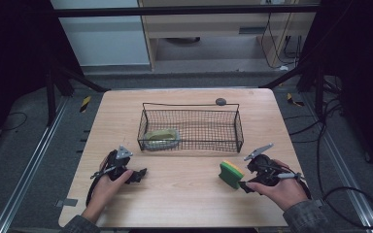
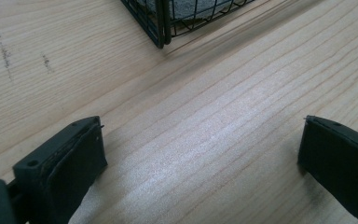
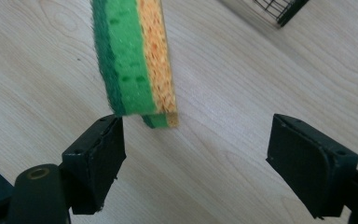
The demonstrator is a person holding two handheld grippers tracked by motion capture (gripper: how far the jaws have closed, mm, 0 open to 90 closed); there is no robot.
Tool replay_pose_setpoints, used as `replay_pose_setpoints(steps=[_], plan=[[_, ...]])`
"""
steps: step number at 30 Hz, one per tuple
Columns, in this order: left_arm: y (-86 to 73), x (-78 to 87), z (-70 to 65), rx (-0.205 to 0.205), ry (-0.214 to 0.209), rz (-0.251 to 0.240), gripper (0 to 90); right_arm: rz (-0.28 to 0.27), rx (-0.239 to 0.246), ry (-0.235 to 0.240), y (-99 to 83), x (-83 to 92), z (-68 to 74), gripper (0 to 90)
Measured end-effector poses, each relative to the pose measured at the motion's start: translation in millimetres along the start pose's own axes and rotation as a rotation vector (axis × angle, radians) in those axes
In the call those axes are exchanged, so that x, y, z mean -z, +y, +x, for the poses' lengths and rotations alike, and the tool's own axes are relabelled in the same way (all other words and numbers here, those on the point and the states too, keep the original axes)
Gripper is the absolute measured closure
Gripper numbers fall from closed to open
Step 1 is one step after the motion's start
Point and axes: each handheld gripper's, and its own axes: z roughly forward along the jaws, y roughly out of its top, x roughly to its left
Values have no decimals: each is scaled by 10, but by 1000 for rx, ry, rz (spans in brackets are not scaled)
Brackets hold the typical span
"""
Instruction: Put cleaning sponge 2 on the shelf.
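Standing by the light wooden table (image 1: 184, 194), I see the green-and-yellow rectangular sponge (image 1: 230, 174) on edge at about four o'clock from the table's middle, just in front of the right gripper (image 1: 245, 184). In the right gripper view the sponge (image 3: 135, 60) stands ahead of the tips, its lower corner near the left-hand jaw; whether they touch I cannot tell. That claw is partly spread and its pads press on nothing.

The left gripper (image 1: 138, 174) lies at about eight o'clock, its claw spread fully with bare wood between the jaws.

The black wire-mesh basket (image 1: 238, 127) sits just past the centre, toward twelve o'clock, with a pale green-and-yellow sponge (image 1: 161, 138) lying in its left end.
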Motion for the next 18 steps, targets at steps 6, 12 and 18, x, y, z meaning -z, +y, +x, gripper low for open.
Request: replay_pose_setpoints(steps=[6, 12, 18], plan=[[-7, 0, 2, -3, -1, -6, 0, 8, 45, -2, 124, 40, 50, 213], [-17, 0, 2, -2, -1, -14, 0, 10, 61, 2, 223, 37, 51, 214], [-17, 0, 4, -3, -2, -15, 0, 12, 69, 15, 289, 4, 78, 218]])
